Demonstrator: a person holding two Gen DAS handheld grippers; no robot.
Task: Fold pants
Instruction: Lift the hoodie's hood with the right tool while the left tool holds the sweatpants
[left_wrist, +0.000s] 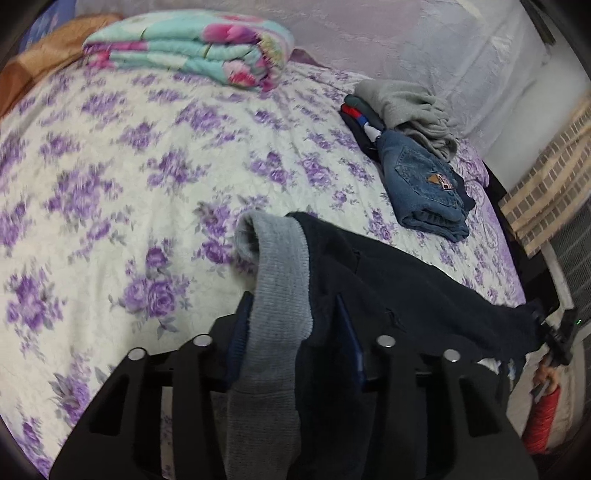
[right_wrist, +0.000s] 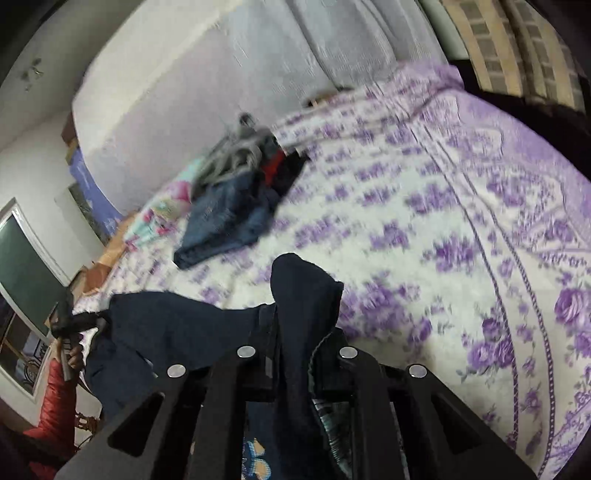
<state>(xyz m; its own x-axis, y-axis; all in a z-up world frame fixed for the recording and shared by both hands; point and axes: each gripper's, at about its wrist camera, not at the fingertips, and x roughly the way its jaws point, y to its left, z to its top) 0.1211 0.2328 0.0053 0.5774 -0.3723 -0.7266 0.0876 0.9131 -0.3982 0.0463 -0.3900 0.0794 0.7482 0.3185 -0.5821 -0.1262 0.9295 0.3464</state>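
Left wrist view: left tool (left_wrist: 291, 347) clamped on pants (left_wrist: 388, 280) by grey cuff; right tool (right_wrist: 297, 354) clamped on dark fabric. Pants slung between, above bed (left_wrist: 129, 177). Best kept taut, lowered toward 12 o'clock.

Jeans (left_wrist: 424, 188) on bed (left_wrist: 147, 184), blanket (left_wrist: 188, 48) behind

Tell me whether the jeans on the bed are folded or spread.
Folded. The jeans lie as a compact bundle on the bed, with stacked layers showing at the near edge and a back pocket on top.
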